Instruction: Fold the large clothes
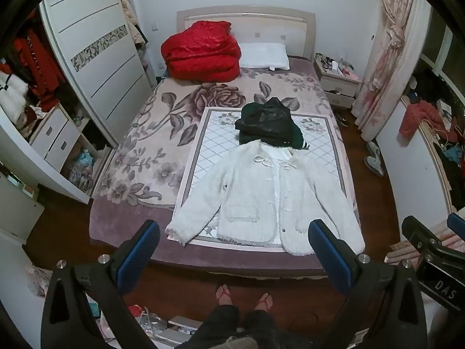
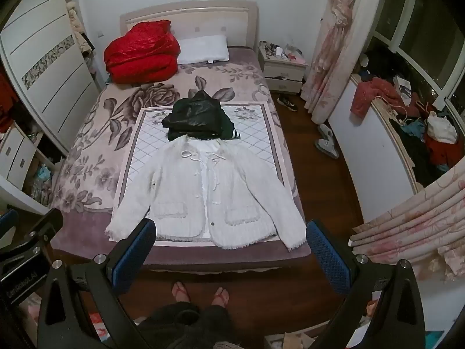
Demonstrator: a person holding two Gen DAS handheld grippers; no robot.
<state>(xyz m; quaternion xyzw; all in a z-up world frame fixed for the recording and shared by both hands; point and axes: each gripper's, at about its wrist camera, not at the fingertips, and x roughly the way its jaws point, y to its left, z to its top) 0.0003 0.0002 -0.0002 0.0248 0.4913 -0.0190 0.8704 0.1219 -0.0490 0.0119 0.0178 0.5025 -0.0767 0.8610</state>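
White fluffy fabric fills the middle of the left wrist view: a white jacket point(image 1: 261, 200) is laid flat, front up, on a quilted mat point(image 1: 221, 142) at the foot end of the bed point(image 1: 151, 133), both sleeves spread outward and its hem near the bed's edge. Just behind its collar, a pile of dark folded clothes point(image 1: 267, 122) is stacked on the same mat. A red quilt point(image 1: 200, 51) and a white pillow point(image 1: 264, 55) are seen side by side at the headboard. The left gripper point(image 1: 234, 250) is held above the floor short of the bed, its blue-padded fingers point(image 1: 139, 250) spread wide with nothing between them. The person's feet point(image 1: 244, 295) are visible on the wooden floor below.

In the right wrist view, the white jacket point(image 2: 203, 195) is seen from slightly further right, with the dark folded clothes point(image 2: 197, 119) touching its collar. The right gripper point(image 2: 231, 250) is likewise released, its fingers point(image 2: 325, 250) parted and empty, clear of the garment. A nightstand point(image 2: 283, 71) and pink curtains point(image 2: 331, 58) are seen beside the bed.
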